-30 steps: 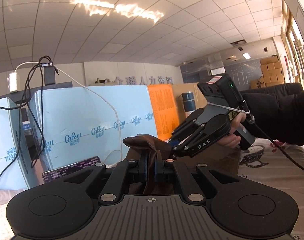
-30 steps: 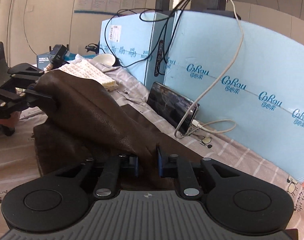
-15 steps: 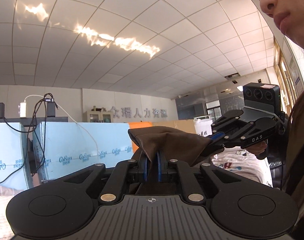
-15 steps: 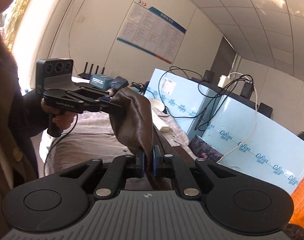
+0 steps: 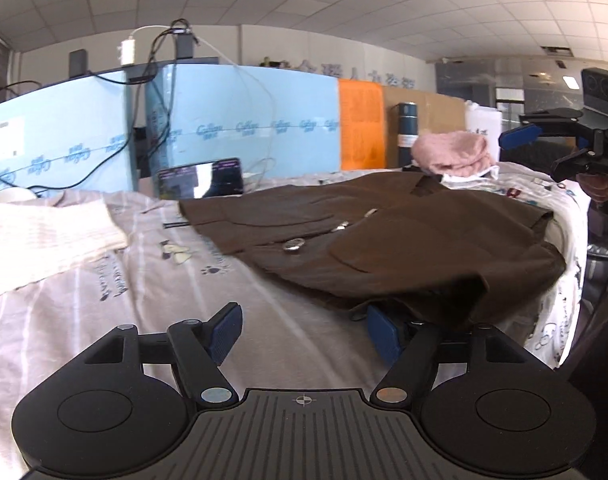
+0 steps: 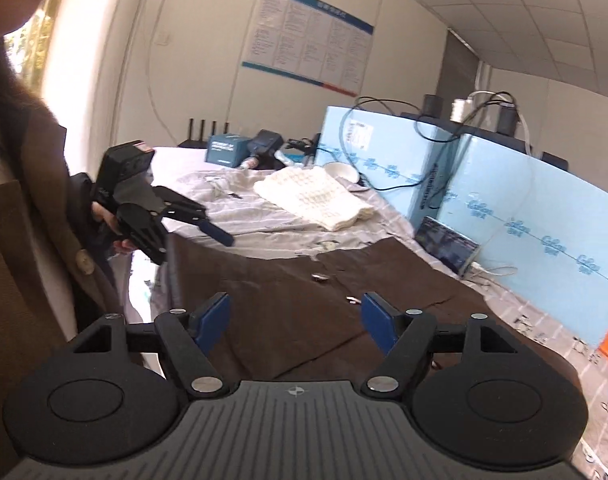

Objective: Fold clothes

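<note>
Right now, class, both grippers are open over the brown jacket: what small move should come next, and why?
Probably bring the left gripper onto the near hem and close. The jacket lies spread flat on the bed, unfolded, and both the left and the right gripper are empty.

An office: grid ceiling tiles point(image 5: 444, 8), wall notice board point(image 6: 308, 40), stacked cardboard point(image 5: 424, 128).
</note>
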`<state>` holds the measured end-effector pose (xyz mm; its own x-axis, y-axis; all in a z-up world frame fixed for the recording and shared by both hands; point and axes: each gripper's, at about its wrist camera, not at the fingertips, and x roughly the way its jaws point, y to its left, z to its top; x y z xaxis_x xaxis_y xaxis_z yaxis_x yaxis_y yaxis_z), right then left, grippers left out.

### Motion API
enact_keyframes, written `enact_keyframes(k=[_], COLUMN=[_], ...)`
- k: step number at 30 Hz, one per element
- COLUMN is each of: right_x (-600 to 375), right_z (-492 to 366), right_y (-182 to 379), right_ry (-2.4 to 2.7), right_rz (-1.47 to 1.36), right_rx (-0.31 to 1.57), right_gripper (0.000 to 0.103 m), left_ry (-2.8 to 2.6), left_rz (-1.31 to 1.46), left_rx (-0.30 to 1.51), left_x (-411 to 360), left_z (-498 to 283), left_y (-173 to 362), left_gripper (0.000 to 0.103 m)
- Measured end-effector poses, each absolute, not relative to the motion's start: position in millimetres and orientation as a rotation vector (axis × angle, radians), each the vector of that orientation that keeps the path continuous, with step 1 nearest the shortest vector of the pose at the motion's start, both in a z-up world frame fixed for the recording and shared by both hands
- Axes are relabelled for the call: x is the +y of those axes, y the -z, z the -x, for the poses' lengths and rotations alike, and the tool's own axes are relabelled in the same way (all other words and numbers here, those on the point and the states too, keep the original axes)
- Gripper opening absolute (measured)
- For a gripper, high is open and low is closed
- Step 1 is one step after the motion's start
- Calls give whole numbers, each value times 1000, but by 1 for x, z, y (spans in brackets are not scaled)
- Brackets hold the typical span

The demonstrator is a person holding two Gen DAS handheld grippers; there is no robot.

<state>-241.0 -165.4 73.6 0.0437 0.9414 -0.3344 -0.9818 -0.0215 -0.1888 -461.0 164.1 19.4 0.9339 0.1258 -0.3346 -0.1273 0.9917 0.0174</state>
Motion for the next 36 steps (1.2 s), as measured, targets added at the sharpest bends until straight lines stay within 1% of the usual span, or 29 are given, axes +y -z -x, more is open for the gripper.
enact_keyframes(k=[2,3,6,9,11,13,14,15,16,17,18,20,21,22,24,28,29,30,31,32,33,34,35,36], right_x=[-171,-174,-177,-173,-167,-153,-145,-137,-130,-124,-119,-113,-112,-111,-116,-124,-126,-128,-129,-131,-133,-135,-137,-139], right_z=[213,196,136,76,39,15,4,-3,-10,-15,-20,-28,-32,-37,-49,-48,-45,-43,-41,-39,-37,-34,-32,-30], right_y=[-72,-71,-68,-57,-47,-39,-36,-32,-28,-25,-22,-18,-17,-16,-17,-22,-23,-25,-26,-28,-30,-31,-33,-34], right_ry=[-1421,-1357,-1155,-1043,-1005,-929,-892,-861,-824,-788,-762,-736,-723,-712,-697,-717,-726,-734,-742,-750,-758,-767,-775,-783], right_rz=[357,309,124,-102,-243,-304,-320,-325,-323,-314,-302,-278,-261,-249,-286,-266,-253,-241,-228,-216,-203,-191,-178,-166], right_rx=[150,174,291,518,668,768,812,842,858,869,873,869,861,852,848,848,847,846,845,844,843,842,840,839], right_gripper=[73,74,76,76,76,76,76,76,75,70,66,22,15,11,11,11,13,15,18,28,37,60,78,82], left_ry=[-214,-246,-289,-266,-257,-271,-289,-301,-302,-297,-298,-298,-290,-281,-254,-234,-233,-232,-230,-229,-228,-226,-225,-223], left_rz=[69,120,272,384,430,443,431,414,407,409,401,367,359,353,339,319,333,340,344,348,353,357,361,365], left_rx=[294,259,188,213,287,364,410,453,492,520,524,489,474,461,448,517,519,502,479,457,434,411,389,366], left_x=[181,190,212,226,232,236,237,237,237,236,235,229,227,224,219,217,219,219,218,217,217,216,216,215], left_z=[459,456,440,403,372,345,331,319,311,306,305,312,316,318,322,313,312,317,323,329,335,341,348,354], left_y=[-24,-28,-39,-47,-49,-46,-43,-38,-33,-29,-27,-30,-33,-36,-40,-31,-30,-31,-33,-35,-37,-39,-41,-43], left_gripper=[78,83,84,84,84,83,80,64,33,19,16,9,8,7,7,9,9,14,16,19,29,41,49,65])
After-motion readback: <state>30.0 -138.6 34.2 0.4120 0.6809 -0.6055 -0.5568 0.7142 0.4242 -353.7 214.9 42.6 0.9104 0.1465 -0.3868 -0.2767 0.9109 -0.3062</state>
